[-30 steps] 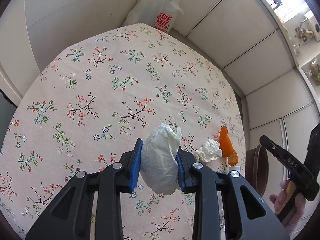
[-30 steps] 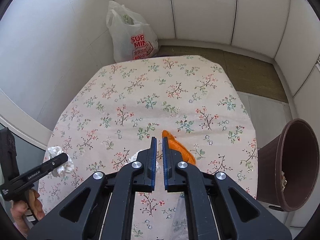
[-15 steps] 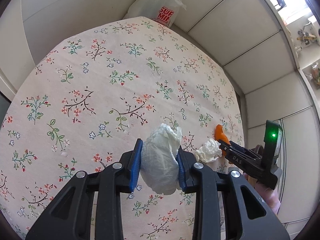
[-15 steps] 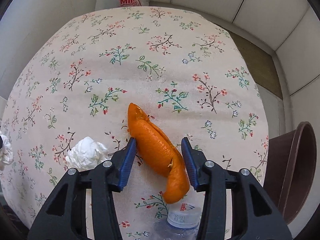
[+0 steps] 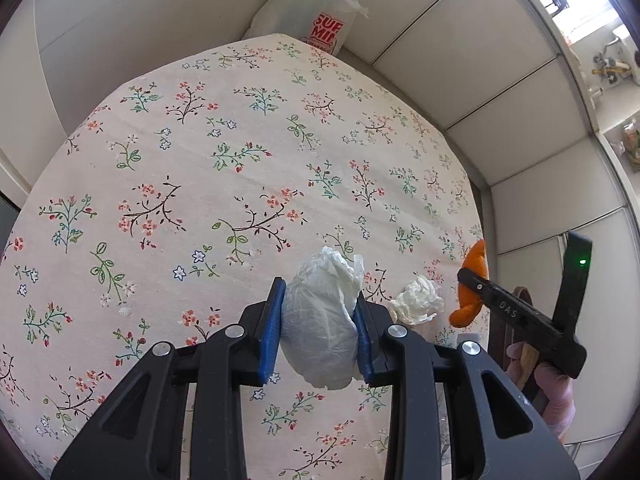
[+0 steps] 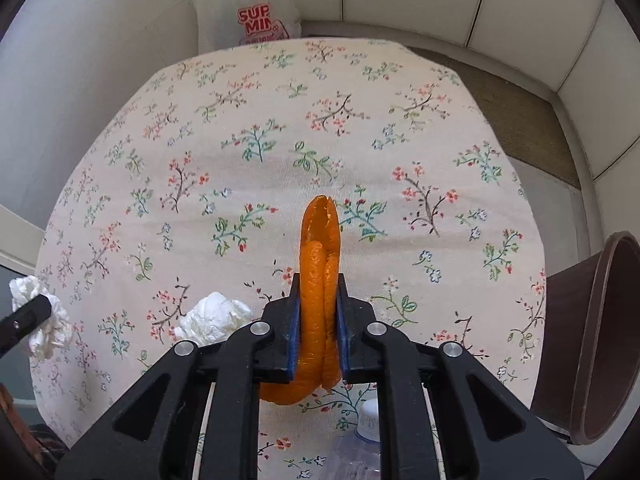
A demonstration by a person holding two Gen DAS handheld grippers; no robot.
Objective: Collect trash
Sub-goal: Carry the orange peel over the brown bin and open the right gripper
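My left gripper (image 5: 320, 320) is shut on a crumpled white tissue (image 5: 324, 320) and holds it above the floral tablecloth (image 5: 200, 160). My right gripper (image 6: 318, 316) is shut on an orange peel (image 6: 318, 280), squeezed into a narrow upright fold. The peel also shows in the left wrist view (image 5: 472, 280), with the right gripper (image 5: 464, 276) on it. A second crumpled tissue (image 6: 216, 320) lies on the cloth just left of the right gripper; it also shows in the left wrist view (image 5: 418, 300). The held tissue (image 6: 36, 316) shows at the far left of the right wrist view.
A brown bin (image 6: 592, 340) stands off the table's right edge. A clear plastic bottle with a white cap (image 6: 366, 424) lies at the near edge under the right gripper. A white shopping bag (image 6: 244, 12) stands beyond the far edge, by the white wall panels.
My right gripper came down over the orange peel and shut on it, folding it narrow. My left gripper kept its hold on the tissue and barely moved.
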